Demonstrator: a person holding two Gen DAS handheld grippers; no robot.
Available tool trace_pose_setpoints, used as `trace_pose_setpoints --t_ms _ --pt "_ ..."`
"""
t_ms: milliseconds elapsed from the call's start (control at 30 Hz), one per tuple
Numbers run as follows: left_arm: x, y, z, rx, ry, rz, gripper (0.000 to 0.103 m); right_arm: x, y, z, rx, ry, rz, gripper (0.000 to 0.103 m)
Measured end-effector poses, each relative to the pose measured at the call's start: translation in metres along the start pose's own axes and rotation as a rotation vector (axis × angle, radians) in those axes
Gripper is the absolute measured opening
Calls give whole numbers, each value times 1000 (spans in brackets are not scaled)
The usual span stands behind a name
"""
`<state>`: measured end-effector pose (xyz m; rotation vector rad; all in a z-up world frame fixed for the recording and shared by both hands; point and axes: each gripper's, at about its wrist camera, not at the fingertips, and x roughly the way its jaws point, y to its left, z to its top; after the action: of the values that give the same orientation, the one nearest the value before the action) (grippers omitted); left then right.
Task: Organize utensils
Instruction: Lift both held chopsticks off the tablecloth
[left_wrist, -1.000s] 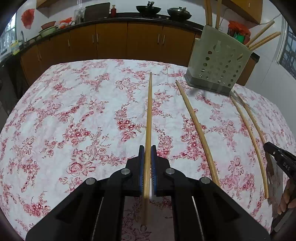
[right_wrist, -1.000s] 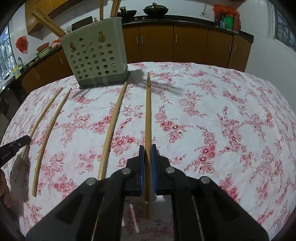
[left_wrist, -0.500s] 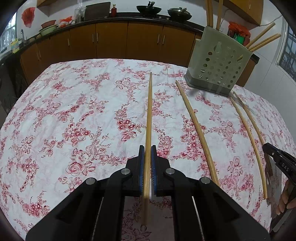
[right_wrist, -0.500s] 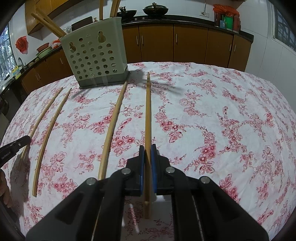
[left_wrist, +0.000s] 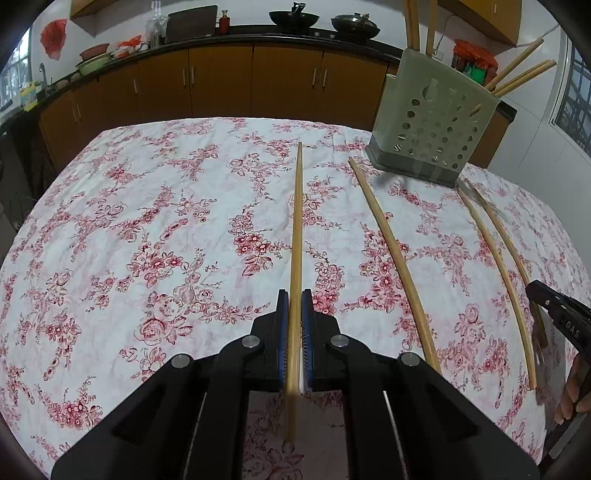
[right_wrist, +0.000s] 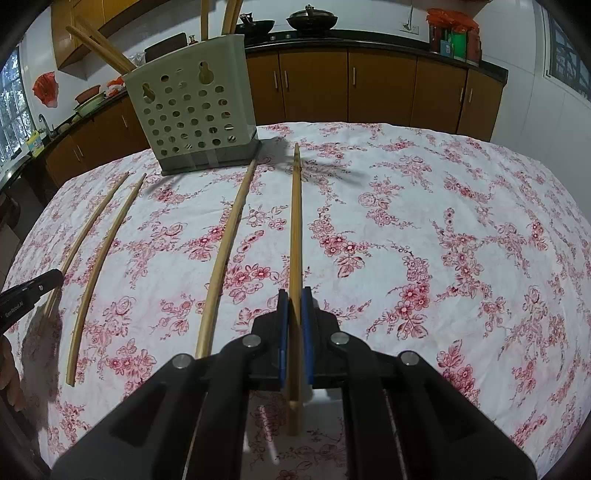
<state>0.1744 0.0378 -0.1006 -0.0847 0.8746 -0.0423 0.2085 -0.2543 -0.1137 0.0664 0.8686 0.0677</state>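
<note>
My left gripper (left_wrist: 294, 299) is shut on a long wooden chopstick (left_wrist: 296, 236) that points forward over the floral tablecloth. My right gripper (right_wrist: 294, 297) is shut on another wooden chopstick (right_wrist: 295, 229). A pale green perforated utensil holder (left_wrist: 432, 118) with several chopsticks in it stands at the far right in the left wrist view and at the far left in the right wrist view (right_wrist: 192, 107). Three more chopsticks lie on the cloth (left_wrist: 395, 258) (left_wrist: 498, 273) (left_wrist: 506, 236). In the right wrist view they lie to the left (right_wrist: 225, 254) (right_wrist: 103, 269).
The table (left_wrist: 110, 221) has a white cloth with red flowers. Brown kitchen cabinets (left_wrist: 221, 81) and a counter with pans run behind it. The other gripper's tip shows at the right edge of the left wrist view (left_wrist: 554, 314) and at the left edge of the right wrist view (right_wrist: 29, 291).
</note>
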Motion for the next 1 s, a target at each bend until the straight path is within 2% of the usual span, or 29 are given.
trace_pose_setpoints --t_ms 333,400,567,800,900,1000 --pt "-1 -2 0 14 1 6 8 -2 -1 1 1 -3 -3 9" --pt "-3 -2 1 13 -3 3 8 -10 -3 5 12 -29 1 8" --pt "-25 1 15 4 -78 -8 7 -36 -7 20 18 -110 4 8" --pt "-43 3 29 3 -138 -8 7 -48 -7 26 13 -142 6 8" --pt "-41 5 28 2 -129 -17 7 -49 -6 25 12 -142 9 8" --pt "-33 3 19 10 -87 -33 8 -46 -6 24 11 -135 9 8"
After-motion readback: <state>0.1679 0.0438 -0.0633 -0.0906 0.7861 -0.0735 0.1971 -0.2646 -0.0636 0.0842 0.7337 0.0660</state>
